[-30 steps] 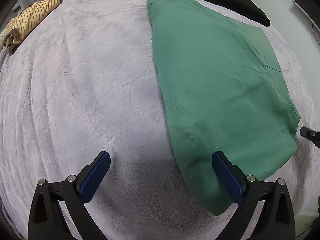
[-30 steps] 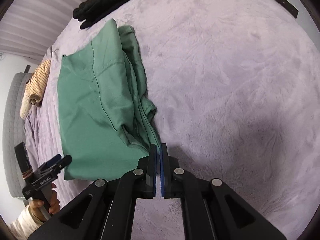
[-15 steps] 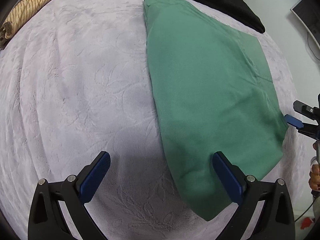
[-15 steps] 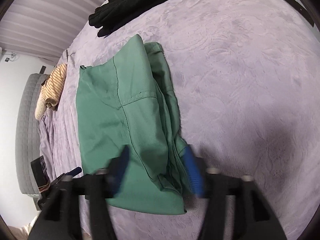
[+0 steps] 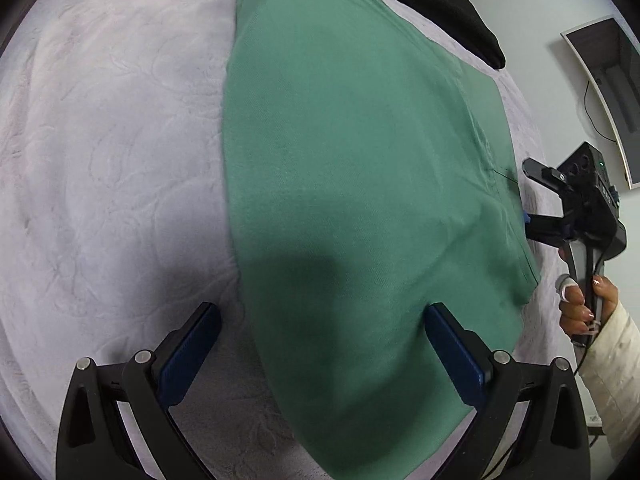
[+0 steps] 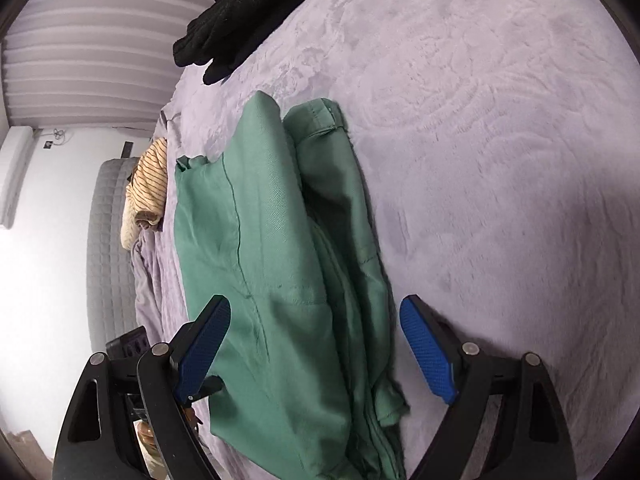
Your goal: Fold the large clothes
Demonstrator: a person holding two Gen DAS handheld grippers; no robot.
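Observation:
A green garment [image 5: 360,184], folded lengthwise, lies flat on the lilac bed blanket [image 5: 100,140]. My left gripper [image 5: 322,320] hangs open over its near long edge, one pad over bare blanket and the other over green cloth, pressing on nothing. In the right wrist view the same green garment [image 6: 280,260] shows layered, rumpled folds along its right side. My right gripper [image 6: 316,312] is open and straddles the garment's near end without gripping it. The right gripper [image 5: 560,208], held by a person's hand [image 5: 580,304], also shows at the garment's far side.
A black garment [image 5: 440,4] lies beyond the green one, also visible as black garment [image 6: 240,12]. A striped tan garment [image 6: 150,184] sits near the grey headboard [image 6: 108,240]. A monitor [image 5: 608,92] stands off the bed's edge. Wide bare blanket [image 6: 500,160] stretches to the right.
My right gripper went from shut to wide open and moved over the green garment's end. The left gripper shifted toward the garment, and the right gripper came into its view.

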